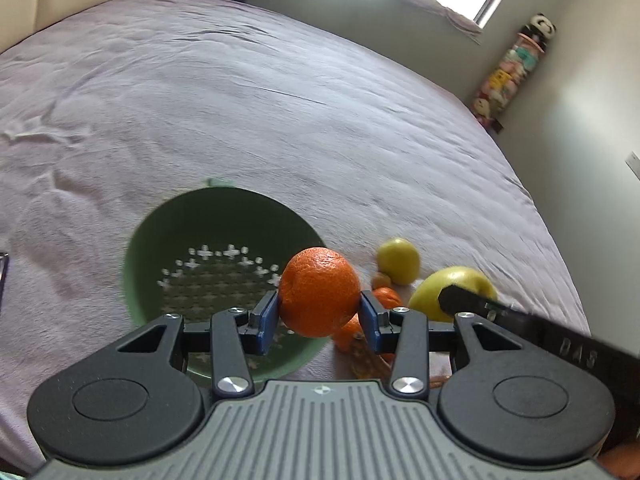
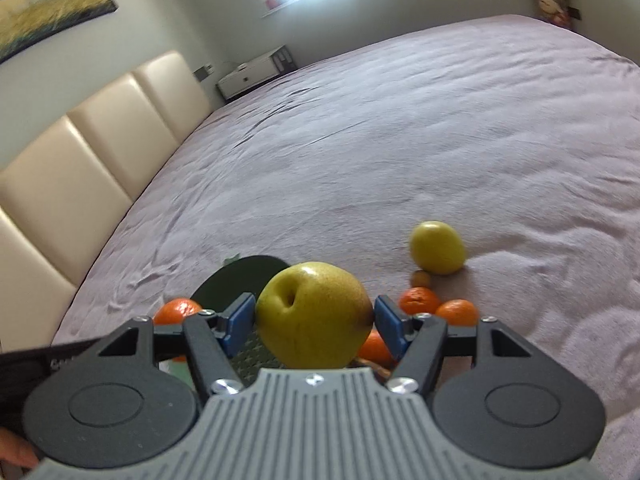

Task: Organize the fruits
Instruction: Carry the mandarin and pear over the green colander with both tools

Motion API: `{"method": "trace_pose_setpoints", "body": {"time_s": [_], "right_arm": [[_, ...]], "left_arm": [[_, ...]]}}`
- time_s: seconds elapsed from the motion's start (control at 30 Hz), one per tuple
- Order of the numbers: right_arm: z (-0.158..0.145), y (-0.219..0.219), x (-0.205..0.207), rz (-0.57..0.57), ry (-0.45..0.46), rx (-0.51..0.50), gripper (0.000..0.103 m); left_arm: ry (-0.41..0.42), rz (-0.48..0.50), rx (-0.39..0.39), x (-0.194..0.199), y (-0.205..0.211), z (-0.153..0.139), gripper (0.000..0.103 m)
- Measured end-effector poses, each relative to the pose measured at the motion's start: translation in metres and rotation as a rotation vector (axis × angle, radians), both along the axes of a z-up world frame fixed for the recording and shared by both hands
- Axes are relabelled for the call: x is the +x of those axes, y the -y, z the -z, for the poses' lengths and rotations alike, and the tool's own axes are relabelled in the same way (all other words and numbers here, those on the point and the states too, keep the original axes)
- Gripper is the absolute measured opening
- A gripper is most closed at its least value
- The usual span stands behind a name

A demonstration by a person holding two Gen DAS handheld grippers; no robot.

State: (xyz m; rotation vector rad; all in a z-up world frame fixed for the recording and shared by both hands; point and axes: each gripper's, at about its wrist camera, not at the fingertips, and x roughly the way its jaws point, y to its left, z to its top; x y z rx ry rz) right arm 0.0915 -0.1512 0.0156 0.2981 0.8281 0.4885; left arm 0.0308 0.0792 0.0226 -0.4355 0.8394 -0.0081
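Observation:
My left gripper (image 1: 319,312) is shut on an orange (image 1: 319,292), its blue pads pressed to both sides, held above the near rim of a green colander (image 1: 160,220). My right gripper (image 2: 315,322) is shut on a yellow-green apple (image 2: 314,316), stem dimple facing the camera. That apple (image 1: 452,286) also appears in the left wrist view, with a dark right finger (image 1: 464,300) across it. In the right wrist view the colander (image 2: 240,272) and the held orange (image 2: 178,308) lie to the left. The colander looks empty as far as it shows.
On the lilac bed sheet (image 1: 280,120) lie a yellow fruit (image 2: 437,247), a small brownish fruit (image 2: 420,279) and three tangerines (image 2: 418,300). A cream headboard (image 2: 80,152) runs along the left. A bedside cabinet (image 2: 256,70) stands behind. A hand (image 2: 16,456) shows at the lower left.

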Motion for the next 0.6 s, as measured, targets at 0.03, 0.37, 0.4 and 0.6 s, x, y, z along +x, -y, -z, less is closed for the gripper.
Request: {"method": "trace_pose_setpoints", "body": {"time_s": [0.03,0.37,0.4,0.6], "right_arm": [[-0.001,-0.006,0.0,-0.024,0.004,-0.009,0.063],[-0.002,-0.065,0.01,-0.232,0.034,-0.125,0.063],[0.0,-0.07,0.012,-0.251,0.033,-0.143,0.063],[0.014,-0.102,0.021,-0.399,0.034,-0.256,0.063]], "left_arm": [[-0.002,-0.007,-0.004,0.0,-0.004,-0.001,0.048],[-0.057,-0.112,-0.009,0.0,-0.04,0.006,0.048],[-0.063,-0.118,-0.016,0.0,-0.043,0.007,0.048],[-0.13,-0.128,-0.02,0.008,-0.052,0.021,0.048]]}}
